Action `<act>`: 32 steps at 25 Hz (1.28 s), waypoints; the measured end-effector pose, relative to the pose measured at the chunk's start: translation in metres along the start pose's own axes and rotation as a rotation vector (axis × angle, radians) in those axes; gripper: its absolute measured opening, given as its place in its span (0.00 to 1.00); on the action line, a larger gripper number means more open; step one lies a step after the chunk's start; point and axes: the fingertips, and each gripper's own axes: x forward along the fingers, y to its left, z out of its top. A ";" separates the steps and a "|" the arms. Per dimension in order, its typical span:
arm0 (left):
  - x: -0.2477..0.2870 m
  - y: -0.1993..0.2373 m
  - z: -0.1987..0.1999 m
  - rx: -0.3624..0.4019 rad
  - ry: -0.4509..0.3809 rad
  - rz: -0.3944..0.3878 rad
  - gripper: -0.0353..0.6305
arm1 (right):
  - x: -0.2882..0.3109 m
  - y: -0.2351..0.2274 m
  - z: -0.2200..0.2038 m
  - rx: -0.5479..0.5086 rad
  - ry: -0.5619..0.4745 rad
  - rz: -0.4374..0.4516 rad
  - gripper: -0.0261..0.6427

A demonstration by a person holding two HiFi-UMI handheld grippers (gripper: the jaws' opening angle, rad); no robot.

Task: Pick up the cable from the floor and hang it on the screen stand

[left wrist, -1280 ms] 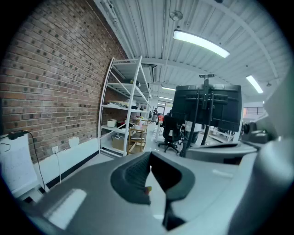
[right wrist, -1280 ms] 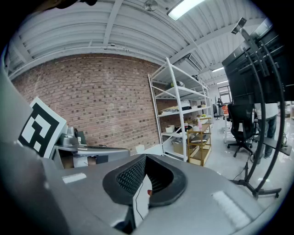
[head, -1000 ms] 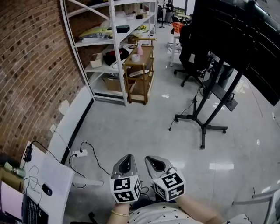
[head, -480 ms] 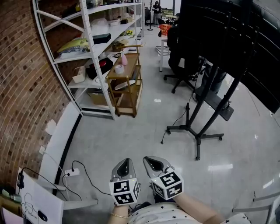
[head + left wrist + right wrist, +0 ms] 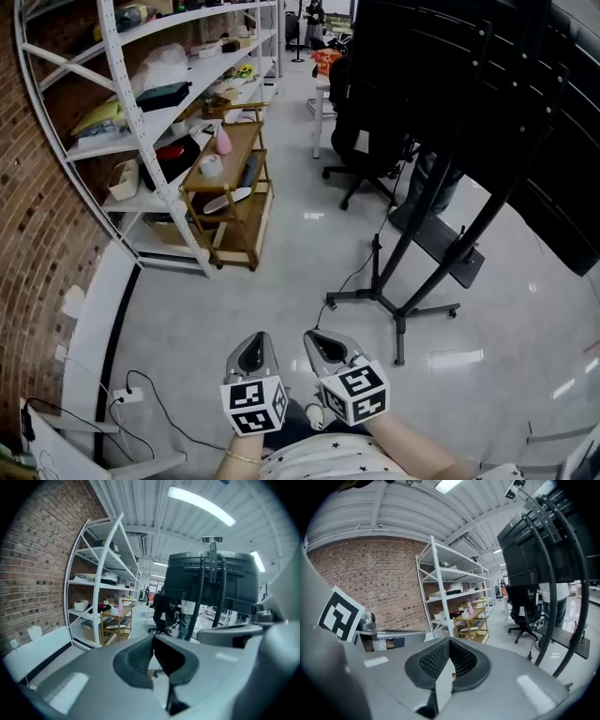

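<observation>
A thin black cable (image 5: 352, 277) trails across the grey floor from the black screen stand (image 5: 401, 302), with its loose end near the stand's left foot. The stand carries a big dark screen (image 5: 469, 84); the same screen shows in the left gripper view (image 5: 211, 581) and the right gripper view (image 5: 543, 550). My left gripper (image 5: 253, 341) and right gripper (image 5: 317, 336) sit side by side low in the head view, well short of the cable. Both are shut with nothing between the jaws, as the left gripper (image 5: 152, 638) and right gripper (image 5: 449, 641) show in their own views.
White metal shelving (image 5: 141, 141) lines the brick wall at the left, with a wooden cart (image 5: 230, 187) in front of it. A black office chair (image 5: 361, 159) stands behind the stand. A white power strip (image 5: 127, 396) with its own cord lies at the lower left.
The head view has swung right and moved forward: the shelving, cart and screen stand are nearer, and the desk at lower left has slid out of sight. Both grippers stay shut and empty.
</observation>
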 end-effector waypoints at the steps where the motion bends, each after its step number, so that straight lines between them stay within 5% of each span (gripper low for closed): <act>1: 0.013 -0.005 0.001 0.008 0.012 -0.010 0.06 | 0.002 -0.015 -0.001 0.018 0.007 -0.016 0.04; 15: 0.257 -0.041 0.009 0.121 0.166 -0.207 0.06 | 0.121 -0.208 0.001 0.189 0.128 -0.247 0.04; 21: 0.373 -0.050 0.010 0.107 0.256 -0.314 0.06 | 0.195 -0.284 0.010 0.188 0.129 -0.350 0.04; 32: 0.550 -0.097 -0.080 0.192 0.338 -0.407 0.06 | 0.297 -0.463 -0.092 0.317 0.234 -0.460 0.04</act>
